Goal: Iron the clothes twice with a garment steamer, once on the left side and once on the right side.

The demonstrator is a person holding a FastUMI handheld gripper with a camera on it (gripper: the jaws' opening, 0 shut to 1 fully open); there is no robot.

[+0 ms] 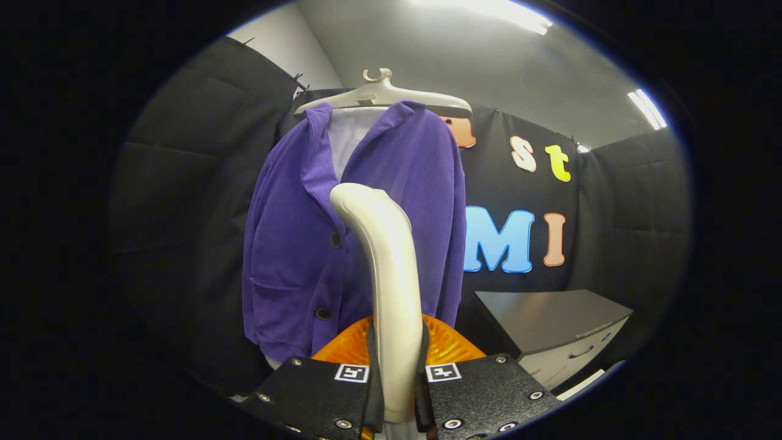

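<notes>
A purple button-up shirt (293,244) hangs on a white hanger (382,95) against the booth's black wall, its front facing me. My gripper (397,391) is shut on the white handle of the garment steamer (385,256), both fingers pressing its sides. The steamer rises straight up between the fingers and curves at its top toward the shirt's middle, near the button placket. Its head sits in front of the chest area; I cannot tell whether it touches the cloth. An orange part of the steamer (452,345) shows just beyond the fingers.
A grey cabinet with drawers (556,330) stands to the right of the shirt, lower down. Black padded booth walls close in on the left and right. Ceiling lights shine above.
</notes>
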